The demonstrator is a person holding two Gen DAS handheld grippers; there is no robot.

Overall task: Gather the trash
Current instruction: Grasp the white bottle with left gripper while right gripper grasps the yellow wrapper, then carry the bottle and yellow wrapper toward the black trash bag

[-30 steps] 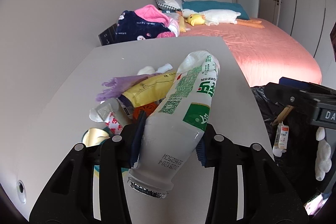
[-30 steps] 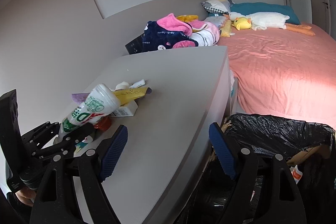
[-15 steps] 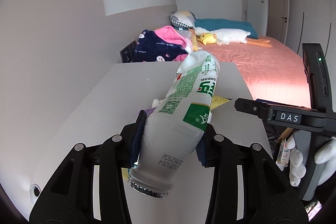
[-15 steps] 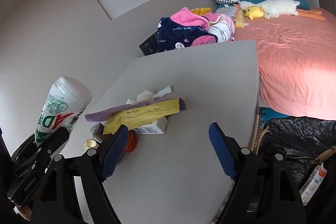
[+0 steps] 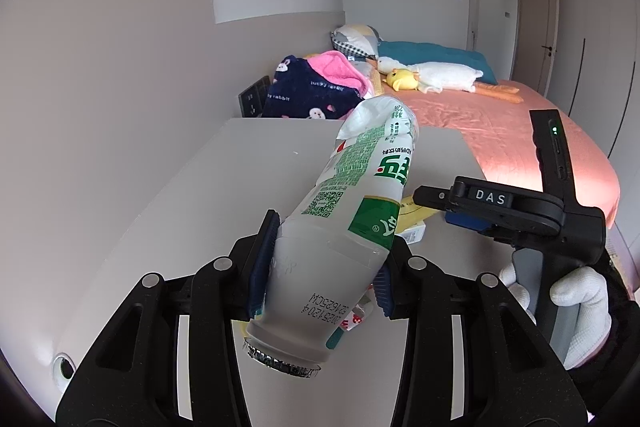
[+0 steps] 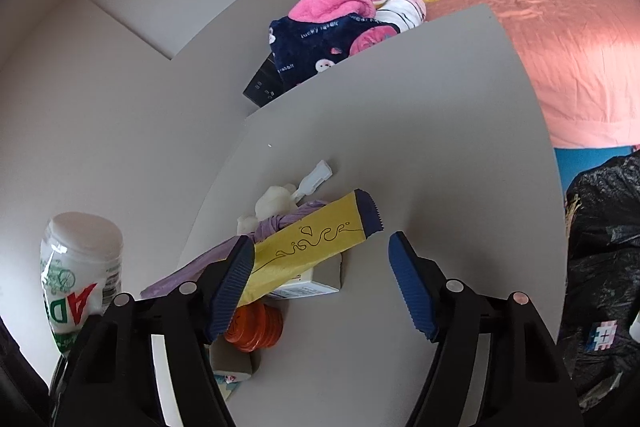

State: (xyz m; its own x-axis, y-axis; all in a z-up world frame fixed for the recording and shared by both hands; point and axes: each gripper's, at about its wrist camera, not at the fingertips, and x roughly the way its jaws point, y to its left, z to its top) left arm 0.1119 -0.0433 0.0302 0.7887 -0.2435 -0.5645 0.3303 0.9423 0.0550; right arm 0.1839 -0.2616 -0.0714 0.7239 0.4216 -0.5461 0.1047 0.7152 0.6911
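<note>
Two grippers worked over a grey table (image 6: 460,131) strewn with trash beside a pink bed (image 6: 560,39). The left gripper (image 5: 320,267) was clamped on a white plastic bottle (image 5: 348,219) with a green label, its blue pads pressed against the body near the neck, the foil-rimmed mouth aimed back at the camera and the base tilted up and away over the tabletop. The right gripper (image 6: 320,279) hung above the remaining heap, its jaws closing from a wide spread with nothing pinched between them. Just ahead of it lay a yellow wrapper (image 6: 316,247) with a dark blue serrated end, its long axis running diagonally from beside the left-hand pad up and rightward toward the middle of the gap. The wrapper rested on a purple glove (image 6: 224,259) and a small carton (image 6: 312,287), with an orange cap (image 6: 254,327) below and crumpled tissue (image 6: 272,203) beyond. The right gripper was plainly the nearer tool, the left being already loaded. Because the wrapper lay slantwise to the jaw line, a grasp would likely need the fingers to straddle its narrow width. A black trash bag (image 6: 600,267) stood open at the table's right edge, close to the right hand (image 5: 576,291) in its white glove.
</note>
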